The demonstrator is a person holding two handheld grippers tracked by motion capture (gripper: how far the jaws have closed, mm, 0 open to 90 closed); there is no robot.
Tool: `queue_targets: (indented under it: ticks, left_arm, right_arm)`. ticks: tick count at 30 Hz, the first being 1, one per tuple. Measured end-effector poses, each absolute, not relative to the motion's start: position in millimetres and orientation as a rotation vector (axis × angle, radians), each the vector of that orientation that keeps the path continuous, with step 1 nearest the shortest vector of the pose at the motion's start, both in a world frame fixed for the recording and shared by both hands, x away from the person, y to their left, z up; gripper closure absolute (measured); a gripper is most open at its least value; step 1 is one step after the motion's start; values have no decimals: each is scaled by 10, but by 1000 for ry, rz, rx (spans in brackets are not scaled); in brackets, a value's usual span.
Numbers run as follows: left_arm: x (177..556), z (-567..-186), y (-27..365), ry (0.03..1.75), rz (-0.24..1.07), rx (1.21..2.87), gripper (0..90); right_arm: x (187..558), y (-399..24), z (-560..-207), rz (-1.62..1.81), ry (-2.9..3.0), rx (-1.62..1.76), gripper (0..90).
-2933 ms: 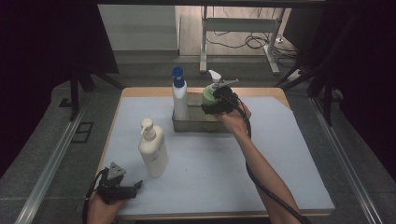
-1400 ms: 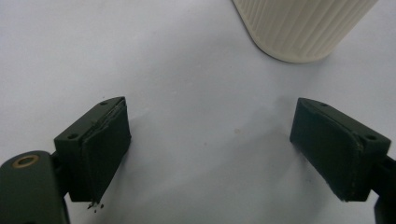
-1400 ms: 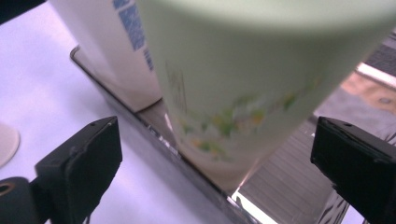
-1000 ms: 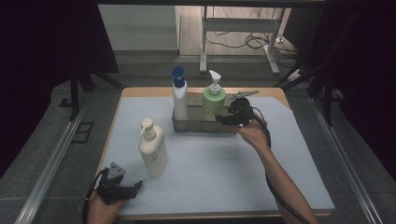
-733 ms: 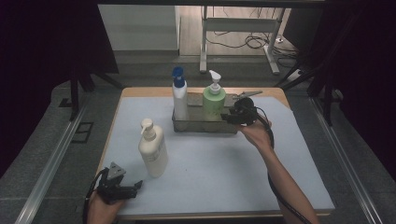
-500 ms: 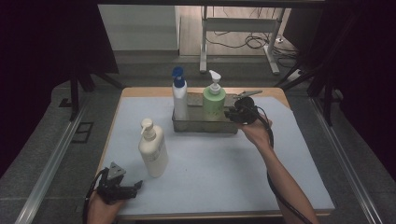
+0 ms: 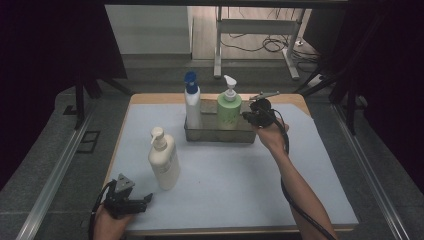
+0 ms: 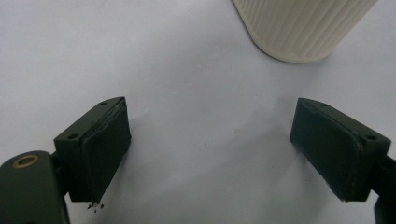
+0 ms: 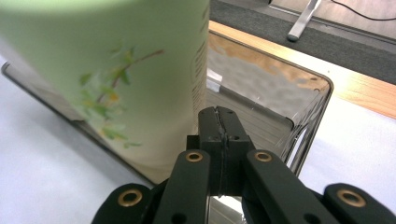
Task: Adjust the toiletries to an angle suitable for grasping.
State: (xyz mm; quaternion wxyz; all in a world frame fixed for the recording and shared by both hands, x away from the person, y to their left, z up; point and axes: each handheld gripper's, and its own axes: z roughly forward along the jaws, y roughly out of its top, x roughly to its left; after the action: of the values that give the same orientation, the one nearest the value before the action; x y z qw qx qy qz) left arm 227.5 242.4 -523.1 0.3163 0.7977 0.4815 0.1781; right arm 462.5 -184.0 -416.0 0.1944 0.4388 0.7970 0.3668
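1. My right gripper (image 7: 246, 115) is up at the far side of the table, at the right end of the metal tray (image 7: 220, 135). Its jaws have just been closing and they're pressed flat together now, nothing between them.

2. In the right gripper view the closed pads (image 9: 219, 122) sit just beside the green bottle (image 9: 107, 70), near its lower right edge. I can't tell if they actually touch it. The open part of the tray (image 9: 322, 100) is right behind the pads.

3. The green bottle (image 7: 229, 111) stands upright inside the tray, roughly in the middle, white pump on top. The right part of the tray has nothing in it that I can see.

4. The white bottle with the blue cap (image 7: 192, 105) stands upright at the left end of the same tray.

5. My left gripper (image 7: 145, 200) rests down at the near left corner of the table, held in my left hand (image 7: 107, 222). Jaws are spread wide and hold nothing, just bare white table mat (image 8: 196, 116) between them.

6. The cream pump bottle (image 7: 163, 162) stands upright on the mat on its own, well apart from the tray and just ahead of my left gripper. In the left gripper view its ribbed base (image 8: 299, 28) shows at the top, beyond the pads and not between them.

7. My right forearm (image 7: 300, 190) stretches across the right side of the mat, cable trailing along it.
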Motion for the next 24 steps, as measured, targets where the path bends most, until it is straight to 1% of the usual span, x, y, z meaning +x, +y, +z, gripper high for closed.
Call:
queue_targets:
  ticks: [24]
  left_arm:
    - [2275,-5231,2425,1268,469,2101,123]
  right_arm:
    - [4812,-1725,-4354,1018,2225,1293,894]
